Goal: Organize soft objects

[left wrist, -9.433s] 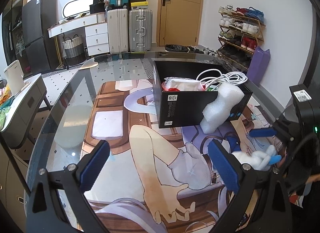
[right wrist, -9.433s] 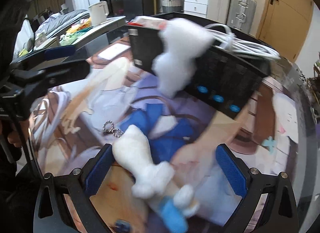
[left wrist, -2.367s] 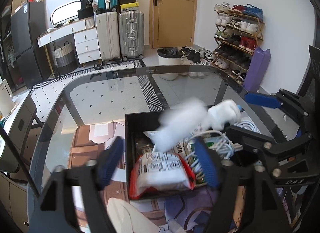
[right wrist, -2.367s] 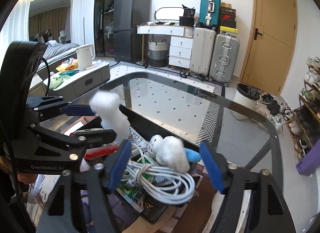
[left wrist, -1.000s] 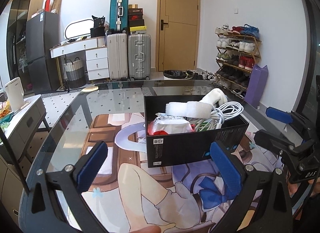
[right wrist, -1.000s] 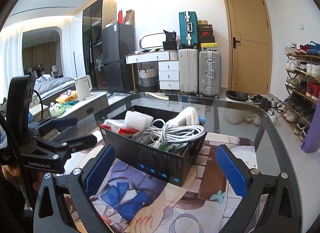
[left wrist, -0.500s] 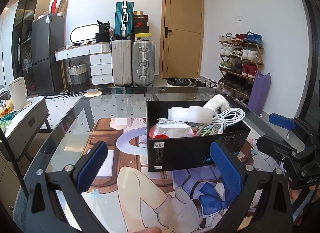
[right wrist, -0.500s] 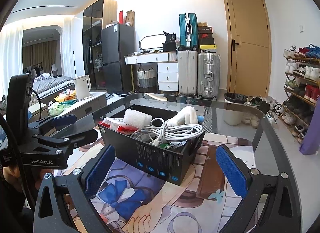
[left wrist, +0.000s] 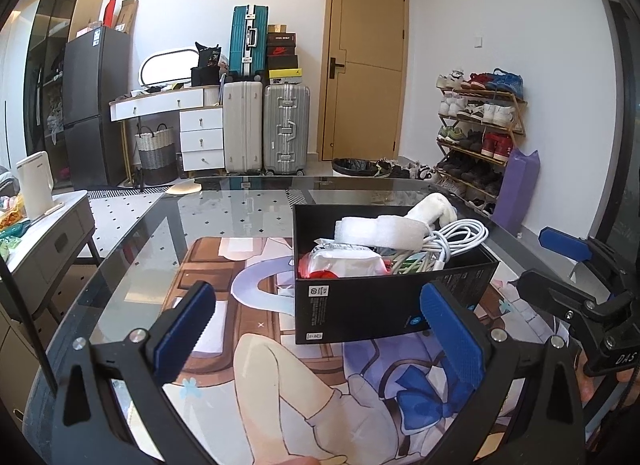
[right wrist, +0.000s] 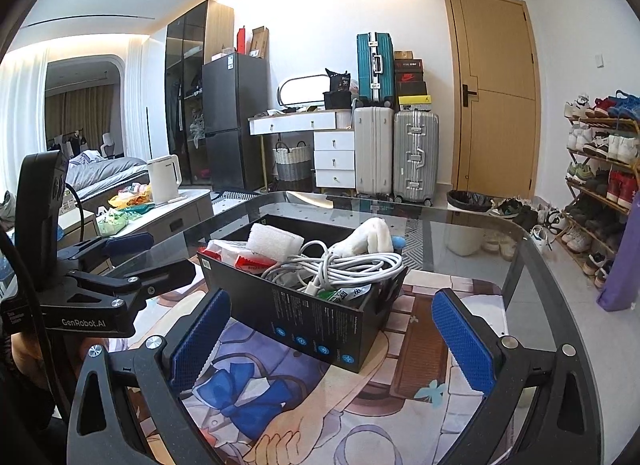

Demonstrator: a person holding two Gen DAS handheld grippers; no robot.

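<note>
A black box [left wrist: 360,305] stands on the glass table; it also shows in the right wrist view [right wrist: 304,325]. In it lie a white foam piece [left wrist: 380,231] [right wrist: 274,243], a white plush toy [left wrist: 434,207] [right wrist: 368,239], a coiled white cable [left wrist: 452,239] [right wrist: 348,265] and a red-and-white packet [left wrist: 340,263]. My left gripper [left wrist: 320,329] is open and empty, held back in front of the box. My right gripper [right wrist: 332,341] is open and empty, also short of the box. Each gripper shows at the edge of the other's view.
A printed anime mat [left wrist: 280,377] covers the table's near part under the glass [left wrist: 240,201]. Behind stand suitcases [left wrist: 286,129], a white drawer desk [left wrist: 192,125], a door [left wrist: 366,69] and a shoe rack [left wrist: 480,137]. A low side table with a kettle [right wrist: 164,179] is left.
Both grippers have drawn back and risen slightly from the box, open and empty. The foam piece and plush toy now rest in the box.
</note>
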